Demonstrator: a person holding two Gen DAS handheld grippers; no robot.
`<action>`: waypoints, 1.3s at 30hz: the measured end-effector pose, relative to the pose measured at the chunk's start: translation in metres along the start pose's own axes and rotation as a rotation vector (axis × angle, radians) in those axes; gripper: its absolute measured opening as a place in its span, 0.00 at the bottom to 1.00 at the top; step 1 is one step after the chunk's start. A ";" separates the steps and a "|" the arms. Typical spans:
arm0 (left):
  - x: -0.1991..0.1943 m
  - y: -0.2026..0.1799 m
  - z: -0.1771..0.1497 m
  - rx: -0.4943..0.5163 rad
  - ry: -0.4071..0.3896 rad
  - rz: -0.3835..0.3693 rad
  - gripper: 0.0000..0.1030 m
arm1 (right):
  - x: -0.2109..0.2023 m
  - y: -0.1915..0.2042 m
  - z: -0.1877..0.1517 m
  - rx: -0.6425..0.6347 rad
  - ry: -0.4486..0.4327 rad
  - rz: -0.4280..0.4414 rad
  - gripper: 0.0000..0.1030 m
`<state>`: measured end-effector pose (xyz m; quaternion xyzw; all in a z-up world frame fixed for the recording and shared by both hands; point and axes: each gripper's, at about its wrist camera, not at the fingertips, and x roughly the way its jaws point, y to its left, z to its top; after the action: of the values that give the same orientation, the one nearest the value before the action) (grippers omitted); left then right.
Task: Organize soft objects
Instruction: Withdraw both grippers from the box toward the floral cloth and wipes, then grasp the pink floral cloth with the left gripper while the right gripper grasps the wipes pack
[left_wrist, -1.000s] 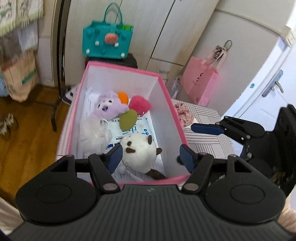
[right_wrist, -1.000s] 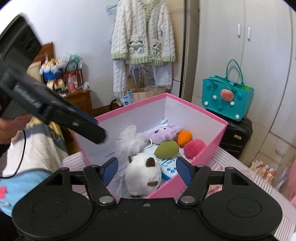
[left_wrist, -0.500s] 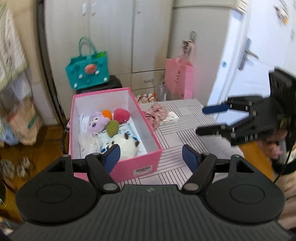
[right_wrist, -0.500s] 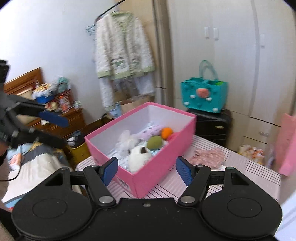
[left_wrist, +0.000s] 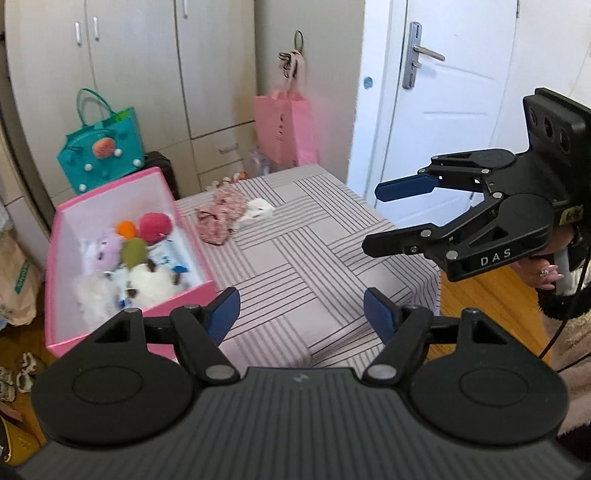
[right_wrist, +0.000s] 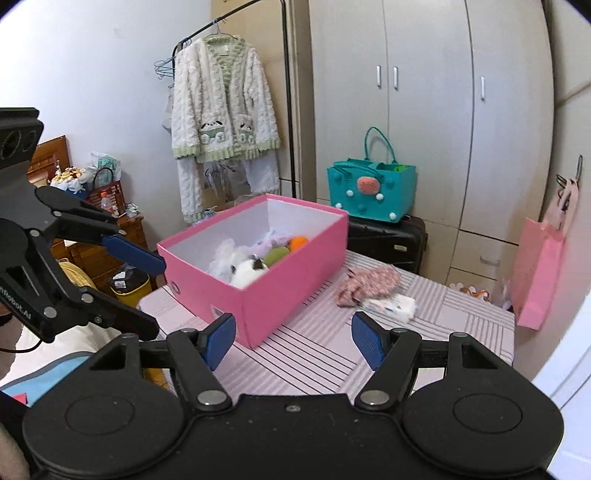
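Both the left gripper (left_wrist: 301, 314) and right gripper (right_wrist: 293, 341) gape empty. Only the right view shows the hanging cardigan (right_wrist: 221, 118) beyond the pink box (right_wrist: 280, 280); only the left shows the door (left_wrist: 443, 92).

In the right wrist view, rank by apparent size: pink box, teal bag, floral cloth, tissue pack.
1. pink box
2. teal bag, though it sits farther back
3. floral cloth
4. tissue pack, smallest

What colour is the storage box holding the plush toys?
Pink outside, white inside; clearest in the right wrist view.
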<state>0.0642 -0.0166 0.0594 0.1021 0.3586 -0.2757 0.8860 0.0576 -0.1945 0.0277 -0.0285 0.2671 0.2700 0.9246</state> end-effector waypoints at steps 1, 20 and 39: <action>0.006 -0.001 0.000 -0.002 0.002 -0.008 0.71 | 0.001 -0.006 -0.003 0.004 0.002 -0.002 0.72; 0.148 0.013 0.038 -0.069 -0.081 0.185 0.71 | 0.105 -0.120 -0.036 0.091 0.080 0.035 0.72; 0.280 0.061 0.081 -0.412 -0.109 0.382 0.69 | 0.231 -0.165 -0.018 -0.289 0.087 0.134 0.77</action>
<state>0.3107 -0.1125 -0.0770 -0.0294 0.3333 -0.0304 0.9419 0.2980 -0.2268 -0.1206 -0.1550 0.2666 0.3652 0.8783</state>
